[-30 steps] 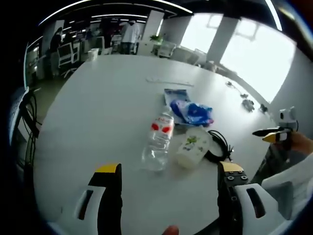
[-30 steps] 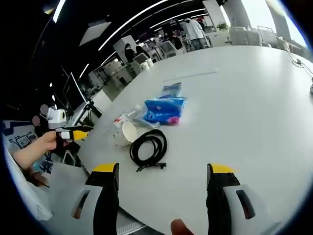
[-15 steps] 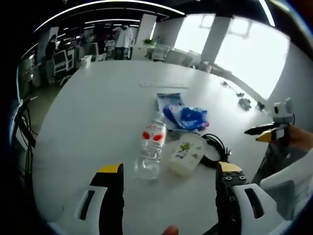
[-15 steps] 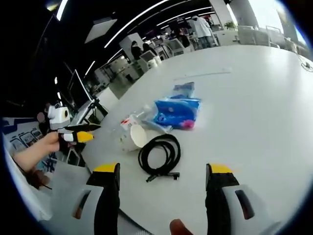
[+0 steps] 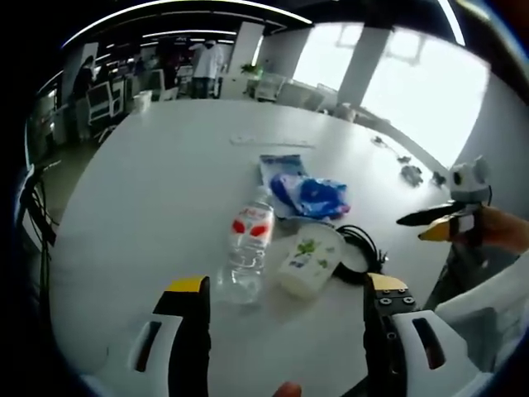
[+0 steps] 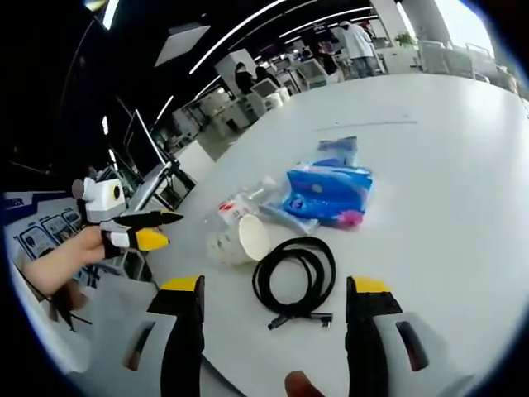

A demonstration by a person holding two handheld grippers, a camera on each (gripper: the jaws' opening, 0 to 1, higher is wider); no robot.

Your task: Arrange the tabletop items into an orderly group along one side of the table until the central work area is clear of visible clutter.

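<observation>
On the white table (image 5: 165,165) lies a clear water bottle (image 5: 245,248) with a red label, on its side. Beside it a white cup (image 5: 306,260) with a green print lies tipped over. A coiled black cable (image 5: 362,248) rests to the right of the cup, and a blue packet (image 5: 312,194) sits behind them. My left gripper (image 5: 285,289) hangs open just short of the bottle and cup. In the right gripper view the same cup (image 6: 240,241), cable (image 6: 297,277) and blue packet (image 6: 329,192) lie ahead of my open right gripper (image 6: 273,291). The left gripper (image 6: 132,230) appears at that view's left, held by a hand.
A flat blue pouch (image 5: 281,163) and a thin white strip (image 5: 273,142) lie farther back on the table. Small dark objects (image 5: 411,174) sit near the far right edge. Chairs, desks and people stand beyond the table. The right gripper (image 5: 442,219) shows at the left gripper view's right.
Both cameras have drifted closer to the items. In the right gripper view the cup, cable and packet now sit more central; in the left gripper view the bottle sits nearer the jaws.
</observation>
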